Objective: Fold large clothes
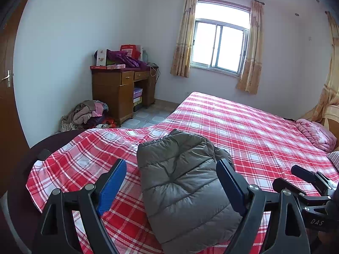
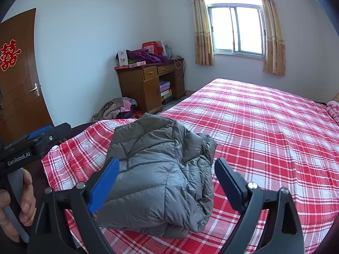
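Wooden desk (image 2: pixel 148 84), curtained window (image 2: pixel 237 29), clothes heap (image 2: pixel 118 108)

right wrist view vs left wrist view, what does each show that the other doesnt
Only the right wrist view shows the red paper decoration on the brown door and the hand holding the left gripper's handle.

Only the left wrist view shows the pink quilt at the bed's far end and the right gripper from the side.

Both show the folded grey puffer jacket lying on the red plaid sheet, with neither open gripper touching it, plus the wooden desk, the clothes pile and the window.
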`<action>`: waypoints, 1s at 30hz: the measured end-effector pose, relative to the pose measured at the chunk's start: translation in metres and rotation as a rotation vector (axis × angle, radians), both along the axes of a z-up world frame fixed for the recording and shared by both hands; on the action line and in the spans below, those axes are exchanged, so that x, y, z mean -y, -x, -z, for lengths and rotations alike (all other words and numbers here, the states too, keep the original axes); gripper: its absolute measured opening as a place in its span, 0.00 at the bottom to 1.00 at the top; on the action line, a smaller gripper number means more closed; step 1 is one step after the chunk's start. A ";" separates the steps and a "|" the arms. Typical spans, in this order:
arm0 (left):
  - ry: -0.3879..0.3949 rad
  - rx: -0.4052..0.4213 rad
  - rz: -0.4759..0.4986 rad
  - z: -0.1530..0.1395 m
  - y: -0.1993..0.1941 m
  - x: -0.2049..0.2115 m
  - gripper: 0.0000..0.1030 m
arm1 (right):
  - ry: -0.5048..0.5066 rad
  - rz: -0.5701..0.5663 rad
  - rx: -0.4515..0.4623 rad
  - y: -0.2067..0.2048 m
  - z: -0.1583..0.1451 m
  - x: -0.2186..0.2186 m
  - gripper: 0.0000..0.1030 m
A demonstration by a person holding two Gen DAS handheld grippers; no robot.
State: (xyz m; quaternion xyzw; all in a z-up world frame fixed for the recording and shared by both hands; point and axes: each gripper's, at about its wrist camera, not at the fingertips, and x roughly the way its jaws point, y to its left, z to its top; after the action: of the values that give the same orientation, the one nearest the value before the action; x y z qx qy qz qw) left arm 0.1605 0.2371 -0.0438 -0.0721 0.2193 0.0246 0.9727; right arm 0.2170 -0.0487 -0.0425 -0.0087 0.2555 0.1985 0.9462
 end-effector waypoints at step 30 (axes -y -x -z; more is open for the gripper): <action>-0.005 -0.017 -0.006 0.006 -0.006 -0.003 0.84 | -0.014 -0.013 -0.023 0.003 0.004 0.000 0.91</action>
State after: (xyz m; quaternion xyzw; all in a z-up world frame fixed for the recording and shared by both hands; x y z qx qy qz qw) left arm 0.1662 0.2402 -0.0494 -0.0703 0.2274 0.0288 0.9708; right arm 0.2144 -0.0485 -0.0464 -0.0017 0.2650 0.2064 0.9419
